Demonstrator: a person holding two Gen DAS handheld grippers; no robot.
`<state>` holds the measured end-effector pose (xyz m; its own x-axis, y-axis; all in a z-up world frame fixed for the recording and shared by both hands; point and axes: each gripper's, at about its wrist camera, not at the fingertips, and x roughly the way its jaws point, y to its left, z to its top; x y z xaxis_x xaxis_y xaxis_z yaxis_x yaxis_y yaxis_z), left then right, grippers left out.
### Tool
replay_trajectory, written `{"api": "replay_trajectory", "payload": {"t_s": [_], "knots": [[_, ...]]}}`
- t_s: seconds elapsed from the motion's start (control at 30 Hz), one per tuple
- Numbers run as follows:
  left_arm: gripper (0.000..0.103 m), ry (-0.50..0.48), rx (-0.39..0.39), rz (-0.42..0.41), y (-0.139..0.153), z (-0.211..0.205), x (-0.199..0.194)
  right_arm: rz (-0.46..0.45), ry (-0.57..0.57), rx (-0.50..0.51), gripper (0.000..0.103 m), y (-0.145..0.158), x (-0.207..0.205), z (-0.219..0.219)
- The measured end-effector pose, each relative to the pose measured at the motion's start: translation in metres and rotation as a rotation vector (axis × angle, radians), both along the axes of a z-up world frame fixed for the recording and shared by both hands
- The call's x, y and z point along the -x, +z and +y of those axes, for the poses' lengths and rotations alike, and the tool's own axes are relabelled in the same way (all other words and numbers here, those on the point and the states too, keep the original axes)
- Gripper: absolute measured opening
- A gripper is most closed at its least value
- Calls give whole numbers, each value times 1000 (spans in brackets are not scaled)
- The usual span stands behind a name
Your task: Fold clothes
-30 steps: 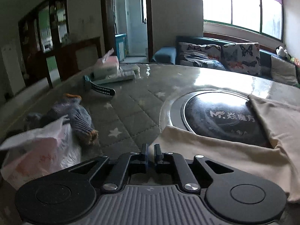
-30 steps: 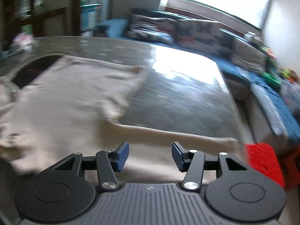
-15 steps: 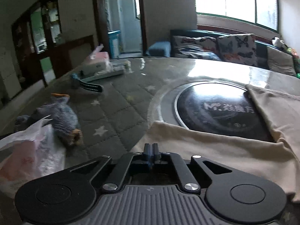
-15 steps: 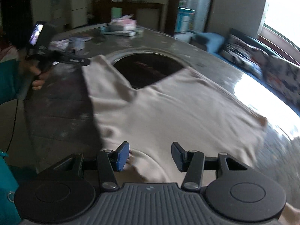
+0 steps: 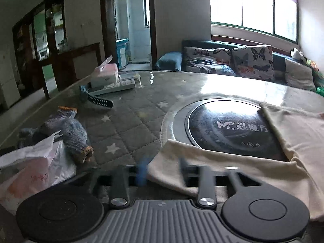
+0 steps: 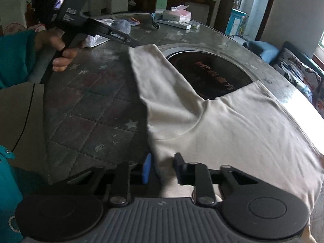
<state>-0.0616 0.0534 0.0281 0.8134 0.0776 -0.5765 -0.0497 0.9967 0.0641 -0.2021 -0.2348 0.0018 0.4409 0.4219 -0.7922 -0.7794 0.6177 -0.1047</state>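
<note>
A cream T-shirt [image 6: 232, 125] lies spread on the round table, one sleeve [image 5: 202, 162] stretched toward the left gripper. In the left wrist view my left gripper [image 5: 163, 172] is open, its blurred fingers standing on either side of the sleeve's end. It also shows in the right wrist view [image 6: 131, 43], at the sleeve tip. My right gripper [image 6: 162, 169] is open with the shirt's near edge between its fingers, which stand apart from the cloth.
A black induction plate [image 5: 226, 127] is set in the table's middle, partly under the shirt. A knitted sock [image 5: 70, 133], a plastic bag [image 5: 34, 172], a watch strap [image 5: 99, 101] and a tissue box [image 5: 105, 75] lie at the left. A sofa [image 5: 243, 62] stands behind.
My left gripper was shut on the sleeve end and has now opened, letting it go. My right gripper has narrowed somewhat around the shirt's near edge.
</note>
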Motion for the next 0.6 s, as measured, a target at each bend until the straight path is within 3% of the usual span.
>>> {"api": "replay_trajectory", "payload": {"t_s": [0.13, 0.2, 0.27, 0.47, 0.6], "knots": [[48, 19, -22, 30, -9, -3, -9, -9, -4, 5, 7, -1, 3, 1], [20, 34, -17, 39, -15, -1, -13, -13, -6, 5, 6, -1, 3, 2], [7, 43, -36, 33, -17, 0, -13, -12, -14, -1, 5, 0, 3, 0], [5, 93, -86, 26, -20, 4, -12, 1, -46, -29, 5, 5, 2, -13], [5, 87, -88, 31, -17, 9, -14, 10, -67, -49, 13, 8, 1, -22]]}}
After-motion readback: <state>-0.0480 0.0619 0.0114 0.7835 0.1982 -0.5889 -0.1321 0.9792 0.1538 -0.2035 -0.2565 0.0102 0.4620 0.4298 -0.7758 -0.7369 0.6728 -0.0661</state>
